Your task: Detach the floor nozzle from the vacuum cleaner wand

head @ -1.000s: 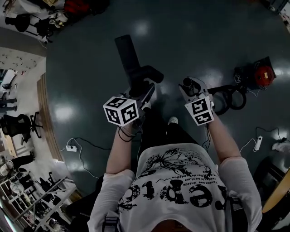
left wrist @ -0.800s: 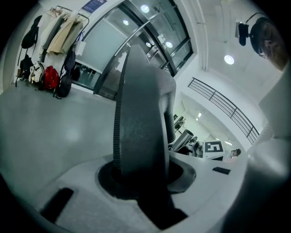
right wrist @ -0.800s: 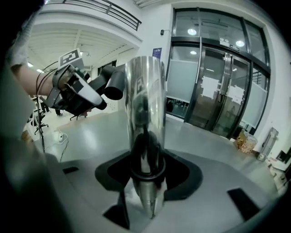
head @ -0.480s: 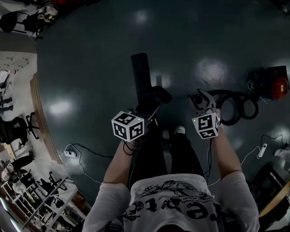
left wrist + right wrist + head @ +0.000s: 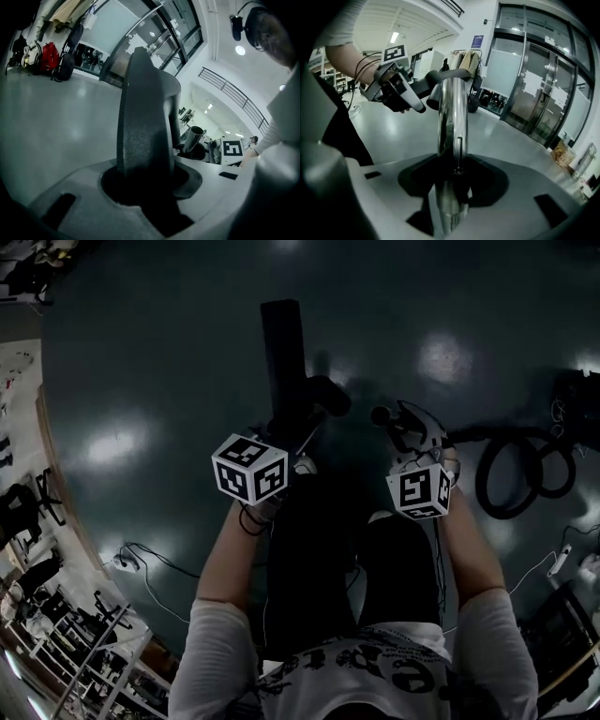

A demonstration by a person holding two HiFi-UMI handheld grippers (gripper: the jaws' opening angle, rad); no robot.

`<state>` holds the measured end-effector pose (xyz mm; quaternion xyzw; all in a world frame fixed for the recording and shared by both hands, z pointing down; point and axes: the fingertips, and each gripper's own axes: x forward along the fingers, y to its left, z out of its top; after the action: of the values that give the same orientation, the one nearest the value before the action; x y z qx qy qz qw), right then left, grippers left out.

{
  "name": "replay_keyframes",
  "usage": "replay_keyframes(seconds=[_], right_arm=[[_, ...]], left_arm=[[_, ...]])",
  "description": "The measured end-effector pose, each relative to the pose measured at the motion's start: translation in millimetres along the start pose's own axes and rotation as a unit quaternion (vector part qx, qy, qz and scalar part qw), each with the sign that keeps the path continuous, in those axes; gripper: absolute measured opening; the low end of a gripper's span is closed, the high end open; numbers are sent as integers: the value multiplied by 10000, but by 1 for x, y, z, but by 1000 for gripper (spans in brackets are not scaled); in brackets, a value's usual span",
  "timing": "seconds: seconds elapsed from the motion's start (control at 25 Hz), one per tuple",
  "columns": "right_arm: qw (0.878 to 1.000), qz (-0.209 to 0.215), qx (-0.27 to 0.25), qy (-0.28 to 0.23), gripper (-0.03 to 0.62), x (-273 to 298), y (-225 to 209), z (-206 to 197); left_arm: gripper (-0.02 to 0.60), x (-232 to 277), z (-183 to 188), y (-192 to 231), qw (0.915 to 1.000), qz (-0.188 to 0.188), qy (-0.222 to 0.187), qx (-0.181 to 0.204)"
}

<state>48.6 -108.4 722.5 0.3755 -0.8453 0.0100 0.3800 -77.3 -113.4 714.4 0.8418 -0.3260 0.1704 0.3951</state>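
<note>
The black floor nozzle hangs over the dark floor, and my left gripper is shut on its body. Its curved neck ends free, apart from the wand. My right gripper is shut on the shiny metal wand. The wand's open end sits a short gap right of the neck, and it also shows as a hollow tube in the left gripper view. In the right gripper view the left gripper holds the nozzle to the wand's left.
A coiled black hose lies on the floor to the right. A power strip with cable lies at the lower left, and a white cable at the lower right. Shelving fills the left corner. Glass doors stand beyond.
Both grippers have sunk toward the floor with the nozzle and the wand still in them, staying side by side. The head view has tipped lower, over the person's knees.
</note>
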Motion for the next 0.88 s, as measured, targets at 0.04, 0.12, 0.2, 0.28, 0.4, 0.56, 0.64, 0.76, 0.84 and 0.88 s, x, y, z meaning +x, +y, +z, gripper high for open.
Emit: replay_keyframes(seconds=[0.04,0.12,0.2,0.28,0.4,0.56,0.64,0.76,0.84,0.88], right_arm=[[9999,59,-113,40,178,20,9,-15],[9993,139,-314,174,178,61,24,-47],[9981,224,-444,350,178,98,35,-76],[9969,342,-488,523,178,130,43,-96],[9946,640,-501,645,178,170,53,-118],[9907,1072,-454,703,176,224,68,-140],[9866,1317,-367,896,177,245,89,-156],[9779,1594,-269,1328,176,268,108,-187],[9705,1742,-173,1658,176,278,119,-213],[9671,1789,-118,1805,176,283,125,-226]], left_arm=[[109,13,-12,20,10000,97,-14,12],[110,39,-39,59,9996,281,-67,-53],[110,61,-64,94,9990,268,-169,-329],[110,78,-82,126,9978,235,-239,-566],[110,102,-114,169,9960,332,-194,-812],[110,127,-158,218,9933,562,-191,-995],[110,134,-192,235,9934,650,5,-944],[110,151,-230,249,9932,711,457,-798],[110,160,-254,253,9918,700,744,-769],[110,163,-267,256,9906,680,872,-811]])
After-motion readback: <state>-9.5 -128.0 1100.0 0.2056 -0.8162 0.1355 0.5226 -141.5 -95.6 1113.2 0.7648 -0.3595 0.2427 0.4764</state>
